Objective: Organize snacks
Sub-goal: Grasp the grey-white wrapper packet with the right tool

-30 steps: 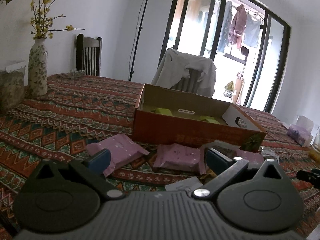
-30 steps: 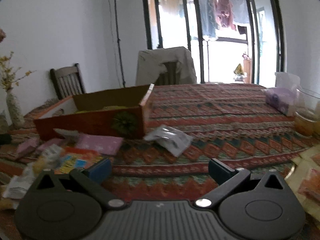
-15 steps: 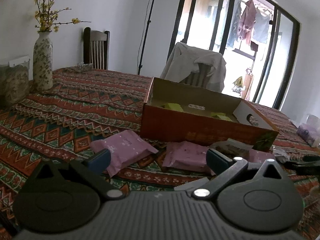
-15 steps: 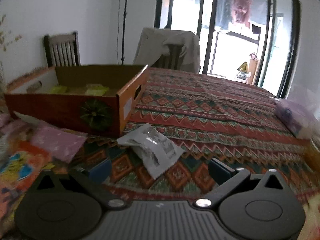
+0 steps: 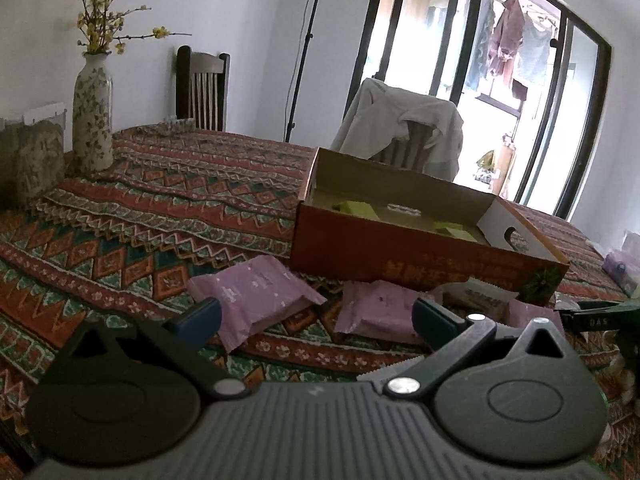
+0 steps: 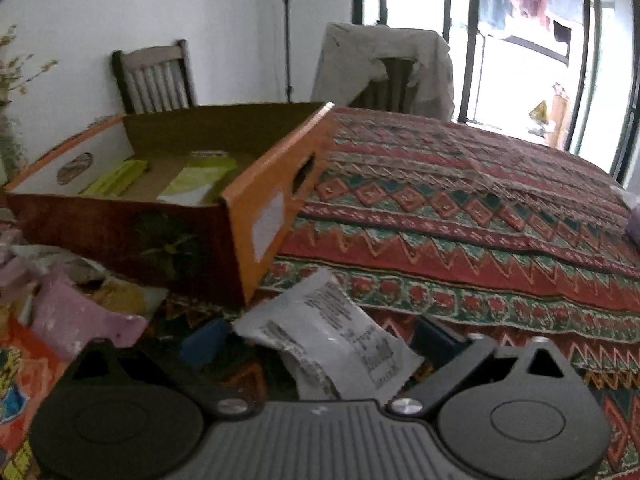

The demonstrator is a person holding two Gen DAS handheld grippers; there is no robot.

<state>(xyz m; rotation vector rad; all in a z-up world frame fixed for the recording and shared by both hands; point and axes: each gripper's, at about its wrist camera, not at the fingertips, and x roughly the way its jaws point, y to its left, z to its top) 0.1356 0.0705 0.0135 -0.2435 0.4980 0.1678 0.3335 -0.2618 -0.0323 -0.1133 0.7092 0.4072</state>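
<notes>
1. The left hand-held gripper (image 5: pixel 316 314) hovers low over the patterned desk (image 5: pixel 168 216) with its fingers spread and nothing between them.
2. Only the left view shows two pink packets: one (image 5: pixel 256 296) just ahead at 11 o'clock, another (image 5: pixel 380 312) at 1 o'clock, both lying in front of the cardboard box (image 5: pixel 400 252).
3. That view also takes in a flowered vase (image 5: pixel 93 120) far off at 10 o'clock and a dark gripper part (image 5: pixel 596 320) at 3 o'clock.
4. The right hand-held gripper (image 6: pixel 320 338) is spread too, its fingers on either side of a silver packet (image 6: pixel 332 336) that lies flat on the desk (image 6: pixel 460 220); I cannot tell whether they touch it.
5. Only the right view looks down into the box (image 6: pixel 256 216), at 11 o'clock, where green packets (image 6: pixel 200 178) rest on its floor.
6. At 9 o'clock there, another pink packet (image 6: pixel 80 320) sits among loose wrappers.
</notes>
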